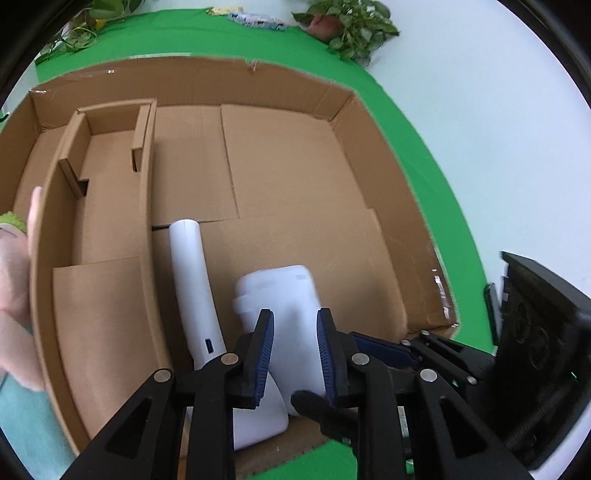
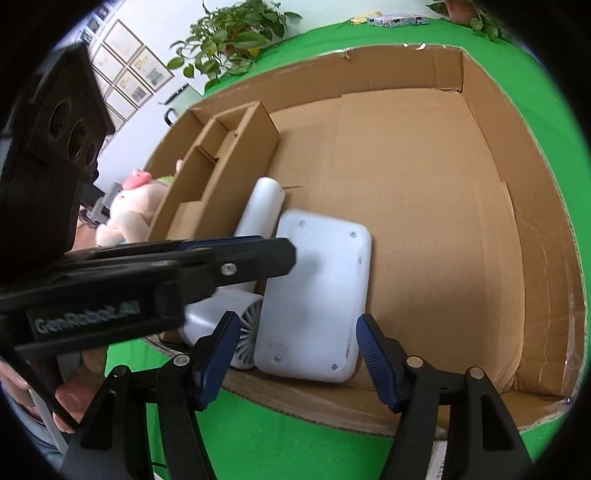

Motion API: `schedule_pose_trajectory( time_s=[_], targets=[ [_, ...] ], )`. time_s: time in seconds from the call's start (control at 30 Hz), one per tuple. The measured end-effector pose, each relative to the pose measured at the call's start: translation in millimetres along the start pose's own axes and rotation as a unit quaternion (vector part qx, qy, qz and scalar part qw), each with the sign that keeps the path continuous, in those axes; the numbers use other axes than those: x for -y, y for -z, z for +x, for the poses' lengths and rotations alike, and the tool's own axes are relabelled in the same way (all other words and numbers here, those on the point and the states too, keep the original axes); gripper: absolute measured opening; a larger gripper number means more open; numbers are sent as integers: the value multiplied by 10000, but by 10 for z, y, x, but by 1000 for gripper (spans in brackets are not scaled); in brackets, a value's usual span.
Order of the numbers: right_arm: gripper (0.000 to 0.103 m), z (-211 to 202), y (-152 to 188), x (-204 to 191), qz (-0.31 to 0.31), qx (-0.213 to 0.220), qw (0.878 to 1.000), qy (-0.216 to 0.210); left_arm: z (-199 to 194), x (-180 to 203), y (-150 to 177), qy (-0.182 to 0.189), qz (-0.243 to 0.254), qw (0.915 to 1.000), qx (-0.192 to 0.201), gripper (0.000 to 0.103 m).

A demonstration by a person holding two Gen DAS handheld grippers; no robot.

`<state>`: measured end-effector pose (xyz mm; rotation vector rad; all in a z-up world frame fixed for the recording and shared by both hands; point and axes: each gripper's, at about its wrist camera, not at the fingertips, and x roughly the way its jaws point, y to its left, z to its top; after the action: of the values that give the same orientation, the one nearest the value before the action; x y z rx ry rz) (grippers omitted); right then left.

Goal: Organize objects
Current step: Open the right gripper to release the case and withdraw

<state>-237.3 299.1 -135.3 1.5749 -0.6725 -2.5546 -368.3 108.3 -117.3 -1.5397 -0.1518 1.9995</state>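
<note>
A white flat box-shaped device point(image 2: 314, 299) stands on edge inside a large cardboard box point(image 2: 491, 155), near its front wall. My left gripper point(image 1: 295, 350) is shut on this device point(image 1: 284, 295), its blue pads on both sides. A white hair dryer point(image 1: 192, 280) lies beside it to the left, and its grille shows in the right wrist view point(image 2: 247, 332). My right gripper point(image 2: 295, 350) is open and empty, just in front of the device, at the box's front edge.
A smaller cardboard divider tray point(image 1: 103, 206) sits in the box's left part. A plush toy point(image 2: 129, 210) lies outside the box to the left. Potted plants point(image 1: 347, 26) and a small packet point(image 1: 255, 20) stand at the far edge of the green cloth point(image 1: 424, 155).
</note>
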Motion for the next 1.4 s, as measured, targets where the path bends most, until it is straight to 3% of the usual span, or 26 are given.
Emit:
schedule_pose_trajectory(
  time_s=[0.37, 0.57, 0.67, 0.73, 0.8, 0.93, 0.97, 1.03, 1.1, 1.23, 1.4],
  targets=[
    [64, 183, -50, 5, -44, -84, 9994, 330, -605, -79, 285, -181, 56, 9971, 741, 26],
    [65, 151, -56, -5, -26, -137, 9996, 263, -855, -139, 466, -320, -30, 9908, 1314, 29],
    [65, 133, -53, -36, -54, -139, 9993, 341, -969, -116, 589, -564, 58, 9851, 1626, 30],
    [66, 33, -22, -68, -85, 81, 9985, 529, -1088, -74, 716, -806, 153, 9775, 1944, 41],
    [75, -143, 54, -158, -353, 565, 9932, 955, -1207, -5, 843, -1049, 245, 9667, 2322, 55],
    [80, -523, 365, -405, -1070, 1709, 9654, 1656, -1489, 174, 1235, -1692, 410, 9258, 3356, 100],
    [82, -579, 446, -443, -1155, 1897, 9593, 1744, -1528, 212, 1343, -1835, 417, 9146, 3579, 103],
    [82, -681, 653, -509, -1287, 2256, 9475, 1866, -1568, 253, 1479, -2081, 377, 9039, 3717, 102],
    [82, -729, 848, -528, -1236, 2464, 9413, 1948, -1538, 262, 1635, -2182, 270, 9015, 3728, 102],
    [82, -789, 1170, -459, -900, 2600, 9440, 1819, -1464, 341, 1866, -2423, 304, 8975, 3673, 102],
    [82, -822, 1311, -442, -806, 2581, 9437, 1906, -1399, 494, 2071, -2478, 457, 8965, 3643, 102]
  ],
)
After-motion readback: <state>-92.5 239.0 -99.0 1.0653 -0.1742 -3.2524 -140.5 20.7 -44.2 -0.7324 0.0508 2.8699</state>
